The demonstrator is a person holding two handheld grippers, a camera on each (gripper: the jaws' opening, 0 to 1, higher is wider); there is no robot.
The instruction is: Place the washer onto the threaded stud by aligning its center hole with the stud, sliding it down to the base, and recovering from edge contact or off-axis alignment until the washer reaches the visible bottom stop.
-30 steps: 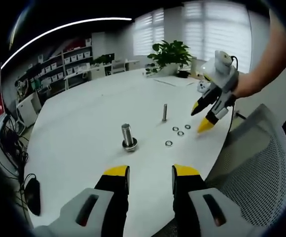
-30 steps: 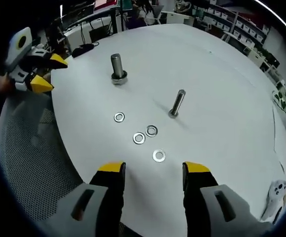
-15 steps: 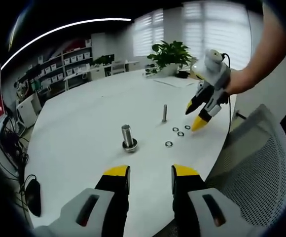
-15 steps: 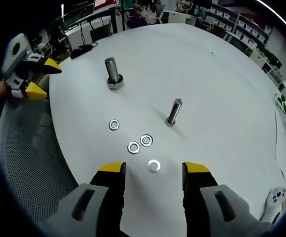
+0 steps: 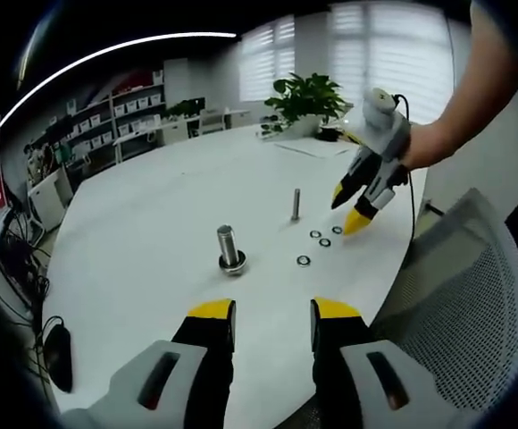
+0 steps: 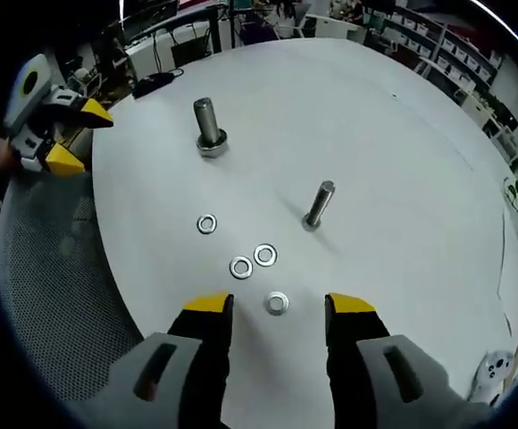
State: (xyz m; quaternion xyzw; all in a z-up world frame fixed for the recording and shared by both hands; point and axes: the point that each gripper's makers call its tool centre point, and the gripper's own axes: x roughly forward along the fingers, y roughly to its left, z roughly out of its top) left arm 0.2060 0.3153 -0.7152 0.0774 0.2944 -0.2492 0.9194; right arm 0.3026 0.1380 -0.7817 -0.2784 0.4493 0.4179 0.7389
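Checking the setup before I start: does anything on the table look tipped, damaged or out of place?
Nothing stands out. Both studs, thick and thin, stand upright, and four washers lie flat and loose beside them.

I saw bright daylight from the blinds (image 5: 393, 45) upper right, glare washing the table (image 5: 152, 223), edges fisheye-bent, slightly soft.

Four flat washers (image 6: 277, 303) lie (apparently loose) near the upright threaded stud (image 6: 318, 205).
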